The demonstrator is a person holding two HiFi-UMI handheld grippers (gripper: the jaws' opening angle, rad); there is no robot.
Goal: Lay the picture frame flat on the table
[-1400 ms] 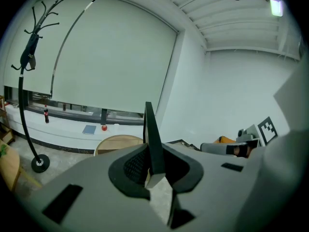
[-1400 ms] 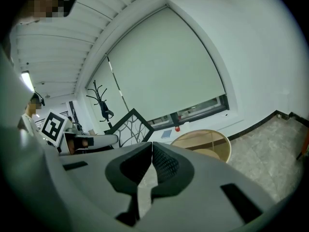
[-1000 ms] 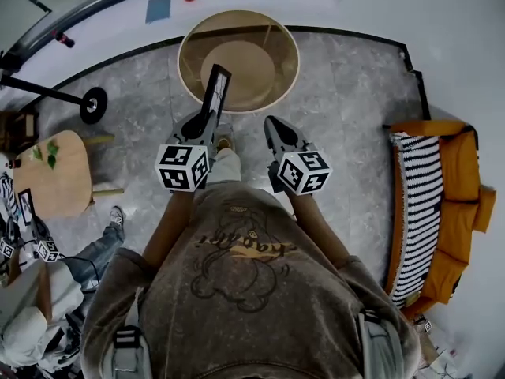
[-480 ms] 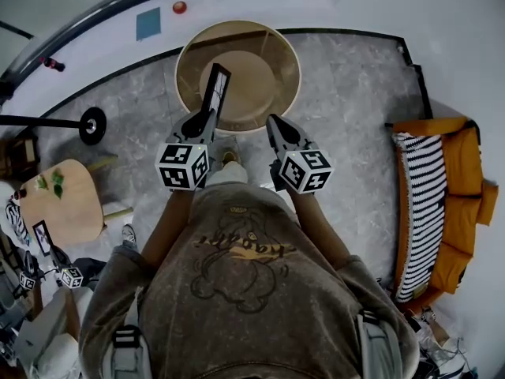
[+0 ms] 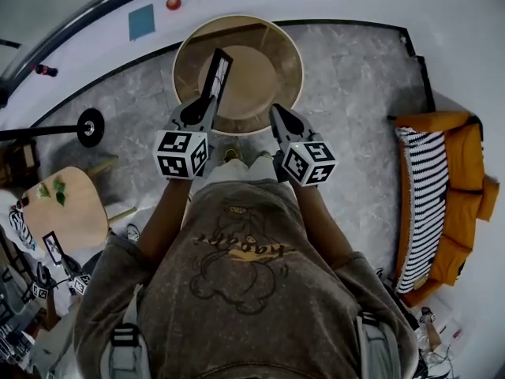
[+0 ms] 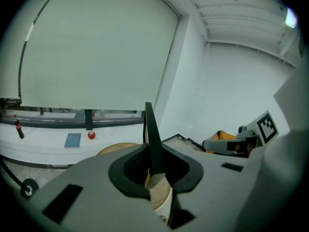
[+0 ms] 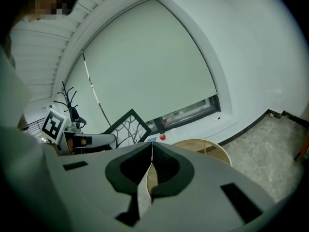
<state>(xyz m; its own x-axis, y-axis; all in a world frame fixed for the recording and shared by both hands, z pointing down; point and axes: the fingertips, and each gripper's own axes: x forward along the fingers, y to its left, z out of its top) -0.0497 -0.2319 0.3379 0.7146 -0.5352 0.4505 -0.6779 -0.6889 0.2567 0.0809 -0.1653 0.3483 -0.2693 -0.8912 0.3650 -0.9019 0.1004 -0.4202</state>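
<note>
1. Side table (image 5: 67, 204): small, wooden, at the far left of the head view, with green leaves on its top.
2. Stand base (image 5: 91, 126): black and round, on the grey floor between the side table and the round table.
3. Blue square (image 5: 142, 22) and red object (image 5: 173, 3): both on the white ledge beyond the round table.
4. Left gripper (image 5: 201, 110): its own view shows the 2 jaws pinching the lower end of the picture frame (image 6: 152, 134). The grip is narrow, with the pads pressed on the frame's thin edge.
5. Picture frame, position: held up in the left gripper and not flat.
   - In the head view it slants away from the jaws over the near-left part of the round table.
   - The left gripper view sees it edge-on, rising above the jaws.
   - The right gripper view shows its face, black-bordered and white with a dark branch pattern, turned corner-up.
6. Round table (image 5: 297, 68): tan rim, directly ahead of both grippers.
7. Right gripper (image 5: 278, 115): jaws pressed together with nothing between them. It is level with the left gripper, at the table's near-right edge, apart from the frame.
8. Sofa (image 5: 461, 188): orange, with a black-and-white striped cushion (image 5: 422, 204), far right and well apart from the table.
</note>
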